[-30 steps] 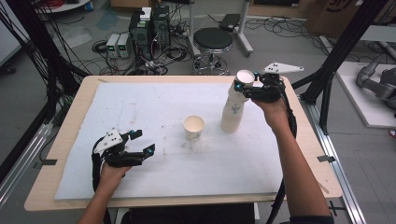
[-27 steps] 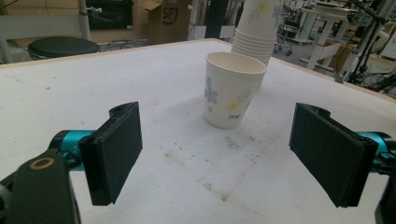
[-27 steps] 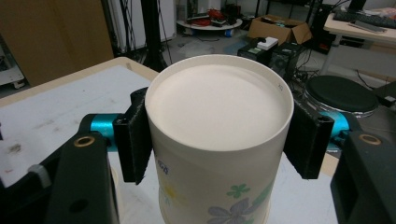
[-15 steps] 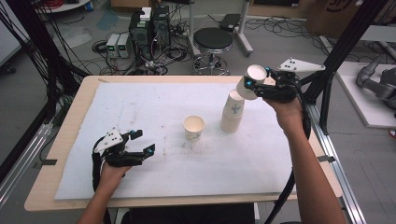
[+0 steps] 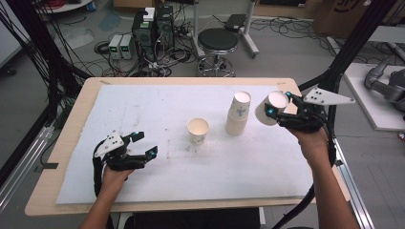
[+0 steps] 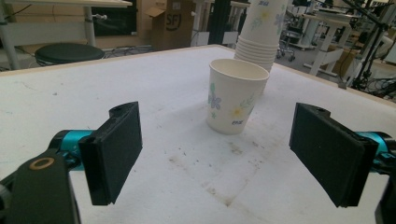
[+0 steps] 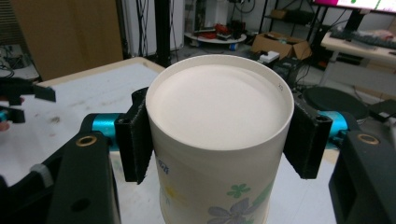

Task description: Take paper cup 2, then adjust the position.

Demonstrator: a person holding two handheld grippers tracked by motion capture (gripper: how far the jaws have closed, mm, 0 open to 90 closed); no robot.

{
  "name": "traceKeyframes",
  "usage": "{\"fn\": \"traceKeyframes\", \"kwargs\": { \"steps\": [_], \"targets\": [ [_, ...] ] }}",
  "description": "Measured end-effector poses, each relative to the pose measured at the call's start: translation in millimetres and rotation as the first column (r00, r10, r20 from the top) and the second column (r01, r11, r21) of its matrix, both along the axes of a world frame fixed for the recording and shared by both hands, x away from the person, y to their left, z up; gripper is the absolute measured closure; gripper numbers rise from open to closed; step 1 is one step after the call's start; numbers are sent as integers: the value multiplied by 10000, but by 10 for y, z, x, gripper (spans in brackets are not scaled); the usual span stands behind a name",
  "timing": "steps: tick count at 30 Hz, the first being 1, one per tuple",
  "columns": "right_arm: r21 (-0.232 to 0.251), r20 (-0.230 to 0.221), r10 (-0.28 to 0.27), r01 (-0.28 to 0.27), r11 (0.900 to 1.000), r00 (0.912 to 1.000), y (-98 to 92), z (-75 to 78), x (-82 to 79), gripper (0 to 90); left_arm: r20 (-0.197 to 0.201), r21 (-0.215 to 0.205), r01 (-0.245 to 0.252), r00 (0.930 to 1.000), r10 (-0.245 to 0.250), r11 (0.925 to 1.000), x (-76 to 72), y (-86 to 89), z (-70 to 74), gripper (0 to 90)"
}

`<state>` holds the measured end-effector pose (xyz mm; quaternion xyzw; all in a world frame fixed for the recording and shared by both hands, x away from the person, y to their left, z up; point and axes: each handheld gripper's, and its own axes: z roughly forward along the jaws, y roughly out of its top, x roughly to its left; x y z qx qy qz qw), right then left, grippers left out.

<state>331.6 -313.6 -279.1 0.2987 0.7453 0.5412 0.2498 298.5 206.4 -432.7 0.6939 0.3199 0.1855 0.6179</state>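
Observation:
A flowered paper cup (image 5: pixel 198 130) (image 6: pixel 236 100) stands upright near the middle of the white mat (image 5: pixel 143 109). Just right of it is a stack of the same cups (image 5: pixel 239 113) (image 6: pixel 261 28). My right gripper (image 5: pixel 278 108) (image 7: pixel 219 135) is shut on one more cup (image 5: pixel 271 109) (image 7: pixel 219 116), held in the air right of the stack, tilted, its base facing the right gripper's camera. My left gripper (image 5: pixel 145 144) (image 6: pixel 219 154) rests at the mat's front left, open, jaws empty and pointed at the single cup.
The wooden table's right edge (image 5: pixel 305 109) lies under my right hand. A black frame post (image 5: pixel 351 43) rises beyond that corner. A stool (image 5: pixel 218 42) and electronics boxes (image 5: pixel 153 26) sit on the floor behind the table.
My right gripper has carried one cup off the top of the stack and to the right, away from it. The left gripper has stayed still.

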Motion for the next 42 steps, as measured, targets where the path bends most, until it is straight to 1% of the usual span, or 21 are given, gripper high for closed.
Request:
{"fn": "traceKeyframes", "kwargs": {
  "steps": [2, 4, 5, 8, 9, 12, 14, 17, 19, 21, 23, 25, 29, 34, 36, 38, 40, 42],
  "targets": [
    [-40, -108, 84, -84, 10000, 9999, -24, -85, -44, 357, 50, 105, 1, 10000, -2, 9999, 2, -4, -7, 167],
    [-106, -208, 91, -93, 9999, 9997, -39, -172, -70, 357, 78, -3, 35, 10000, -35, 10000, 4, -8, -9, 167],
    [-111, -394, 110, -115, 9999, 9992, -44, -226, -82, 357, 83, -25, 50, 10000, -50, 10000, 3, -6, -8, 167],
    [-98, -656, 183, -190, 9998, 9977, -42, -334, -98, 357, 105, -132, 148, 9998, -146, 9998, -10, -14, -17, 161],
    [-96, -710, 248, -255, 9996, 9972, -36, -377, -107, 357, 137, -96, 152, 9998, -151, 9998, -17, -20, -23, 159],
    [-77, -728, 343, -350, 9994, 9968, -17, -457, -129, 357, 145, -132, 146, 9998, -144, 9998, -28, -34, -45, 158],
    [-66, -744, 436, -442, 9990, 9963, 0, -515, -135, 357, 270, -97, 255, 9993, -253, 9996, -28, -46, -51, 157],
    [-84, -741, 503, -510, 9987, 9960, 36, -594, -125, 356, 348, 130, 398, 9986, -402, 9991, -35, -67, -42, 147],
    [-127, -893, 594, -608, 9981, 9942, 92, -668, -96, 356, 380, 72, 324, 9987, -326, 9994, -40, -85, -28, 116],
    [-263, -981, 698, -727, 9970, 9927, 144, -710, -76, 356, 353, -40, 238, 9991, -236, 9997, -40, -95, -13, 116],
    [-479, -954, 802, -851, 9952, 9922, 196, -727, -75, 356, 397, -208, 272, 9989, -264, 9994, -37, -94, -9, 117],
    [-503, -903, 905, -953, 9942, 9918, 226, -718, -79, 355, 385, -349, 372, 9986, -359, 9987, -35, -90, -7, 119],
    [-427, -827, 1020, -1058, 9935, 9913, 254, -691, -97, 355, 296, -504, 465, 9985, -451, 9976, -34, -86, -10, 119],
    [-358, -860, 1188, -1223, 9919, 9892, 278, -701, -112, 354, 282, -621, 601, 9979, -585, 9963, -26, -106, -13, 119],
    [-317, -874, 1267, -1299, 9910, 9881, 295, -713, -114, 354, 164, -597, 858, 9963, -849, 9945, -22, -119, -18, 121],
    [-229, -942, 1403, -1431, 9894, 9856, 317, -730, -111, 353, 141, -577, 1213, 9926, -1207, 9909, -27, -144, -23, 147],
    [-248, -1045, 1566, -1600, 9868, 9821, 368, -762, -103, 353, 135, -512, 1355, 9908, -1350, 9895, -39, -174, -18, 148],
    [-254, -1125, 1721, -1759, 9841, 9786, 419, -783, -100, 353, 119, -540, 1491, 9888, -1487, 9873, -54, -198, -9, 147]
  ]
}}
